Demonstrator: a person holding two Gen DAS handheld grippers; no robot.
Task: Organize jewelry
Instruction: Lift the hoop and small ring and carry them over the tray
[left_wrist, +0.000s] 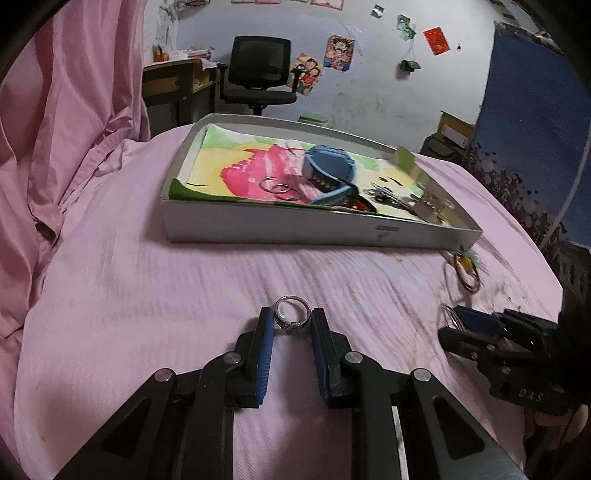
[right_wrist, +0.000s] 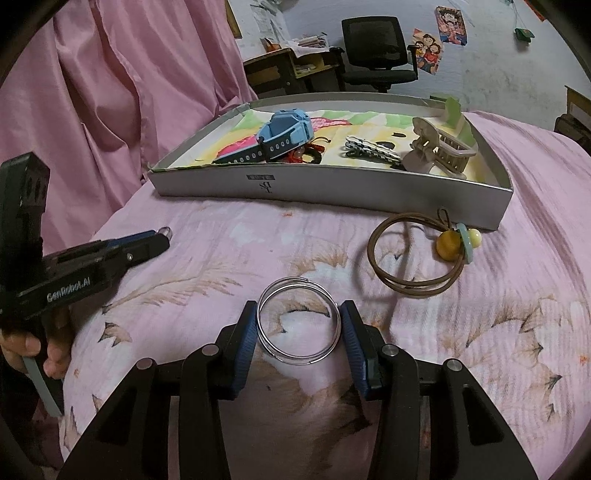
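Observation:
My left gripper (left_wrist: 291, 318) is shut on a small silver ring (left_wrist: 290, 325), held just above the pink bedspread (left_wrist: 147, 295). My right gripper (right_wrist: 300, 314) is shut on a pair of thin silver bangles (right_wrist: 291, 280), pinched across their width. Each gripper shows in the other's view: the left gripper (right_wrist: 164, 234) at the left, the right gripper (left_wrist: 452, 319) at the right. Ahead lies a shallow white box (right_wrist: 332, 184), also the box (left_wrist: 295, 229), holding a blue watch (right_wrist: 284, 129), a metal chain (right_wrist: 369, 149), a pale hair claw (right_wrist: 436, 151) and two more bangles (left_wrist: 279, 186).
A brown cord necklace (right_wrist: 406, 284) with a yellow bead (right_wrist: 446, 245) lies on the bed by the box's near right corner. Pink fabric (left_wrist: 74, 110) hangs at the left. A desk and black office chair (left_wrist: 258, 74) stand beyond the bed. A hand (right_wrist: 22, 350) holds the left gripper's handle.

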